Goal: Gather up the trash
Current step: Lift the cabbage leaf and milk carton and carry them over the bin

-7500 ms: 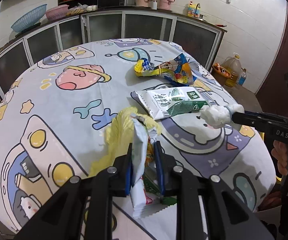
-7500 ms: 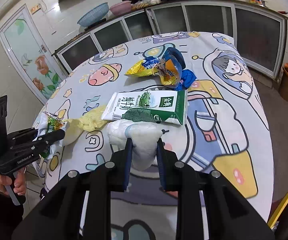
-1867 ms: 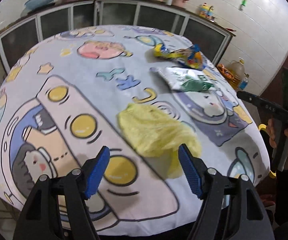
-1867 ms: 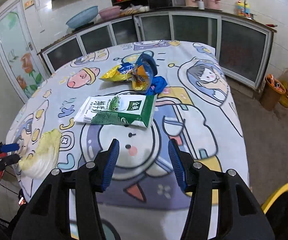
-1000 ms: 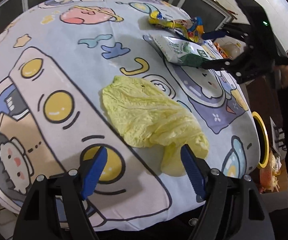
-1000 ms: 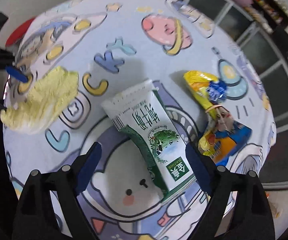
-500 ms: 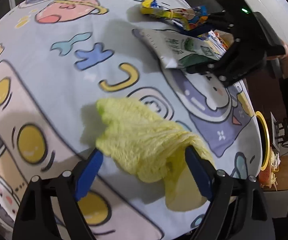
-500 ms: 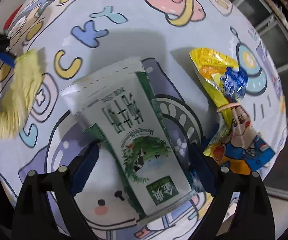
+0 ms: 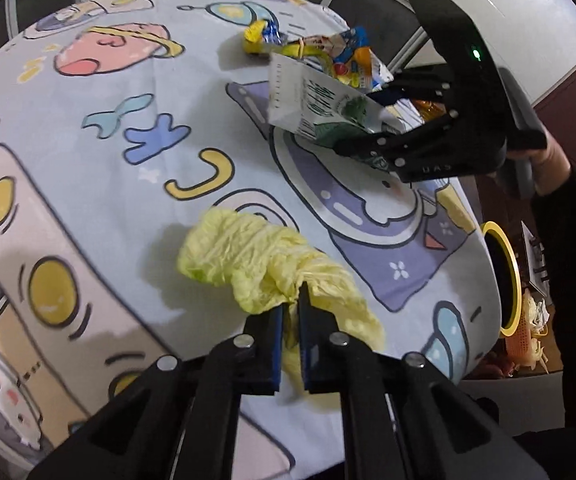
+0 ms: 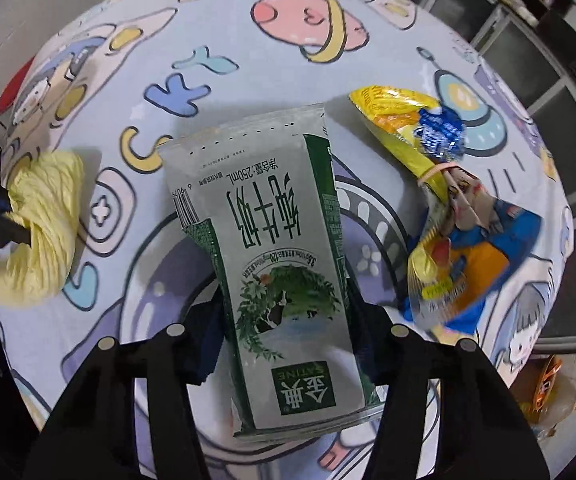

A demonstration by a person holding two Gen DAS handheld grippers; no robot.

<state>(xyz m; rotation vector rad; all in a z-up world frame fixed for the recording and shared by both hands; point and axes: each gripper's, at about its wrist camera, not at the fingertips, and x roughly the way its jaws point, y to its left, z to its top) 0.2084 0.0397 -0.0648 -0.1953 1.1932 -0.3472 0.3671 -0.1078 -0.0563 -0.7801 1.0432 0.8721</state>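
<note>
Cartoon tablecloth [image 9: 88, 168] lies bare across the frame's left. At lower centre, near the edge, the left gripper [image 9: 290, 312] pinches the yellow bag [image 9: 264, 264]. Right gripper [image 10: 284, 320], jaws just closing, straddles the milk carton [image 10: 280, 240] beside the wrappers [image 10: 439, 208].

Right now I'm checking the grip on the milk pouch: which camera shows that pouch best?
The right wrist view: the milk pouch fills the frame between the right gripper fingers, print readable. The left wrist view shows it small, far and partly hidden by that gripper.
</note>
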